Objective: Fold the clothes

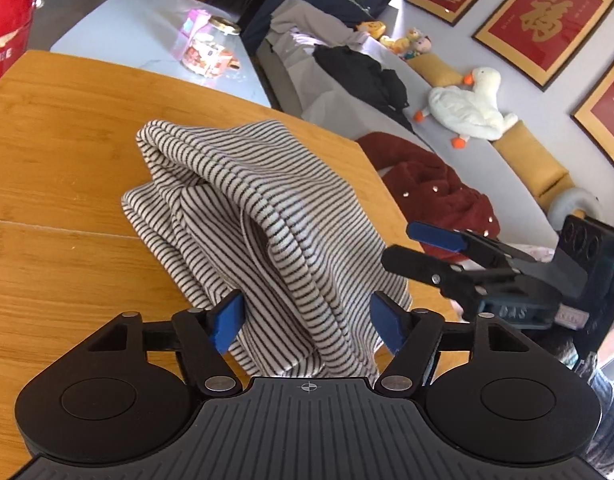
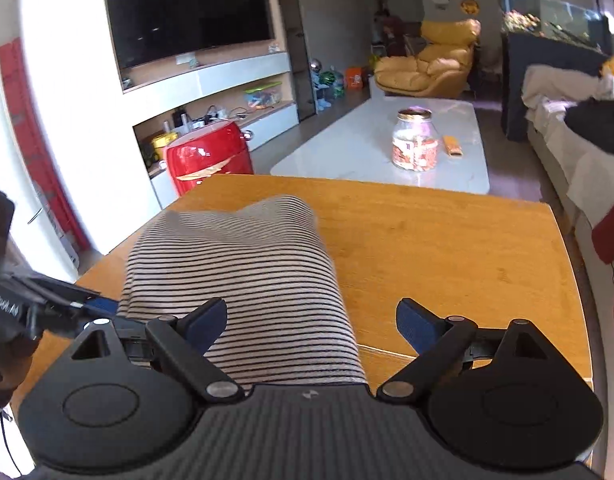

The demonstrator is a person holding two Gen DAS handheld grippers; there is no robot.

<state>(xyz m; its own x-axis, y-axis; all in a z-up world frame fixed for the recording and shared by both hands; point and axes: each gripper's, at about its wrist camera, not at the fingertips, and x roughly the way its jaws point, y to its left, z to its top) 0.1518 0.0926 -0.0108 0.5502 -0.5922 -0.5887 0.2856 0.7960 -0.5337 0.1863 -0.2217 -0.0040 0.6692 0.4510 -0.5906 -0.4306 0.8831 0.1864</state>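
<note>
Bamboo-coloured wooden tabletop (image 1: pixel 59 152) bears bunched black-and-white striped knit garment (image 1: pixel 267 216), long axis running away from both claws; left gripper (image 1: pixel 307 322) spread astride near end, right gripper (image 2: pixel 311 320) spread, garment under its left finger.

One striped garment (image 1: pixel 267 216) lies between the spread fingers of two grippers, left (image 1: pixel 307 324) and right (image 2: pixel 311 324), with one glass jar (image 2: pixel 415 140) and one red appliance (image 2: pixel 209 160) farther ahead.

Bare wooden table (image 2: pixel 447 248) right of the striped garment (image 2: pixel 243 280) looks passable.
</note>
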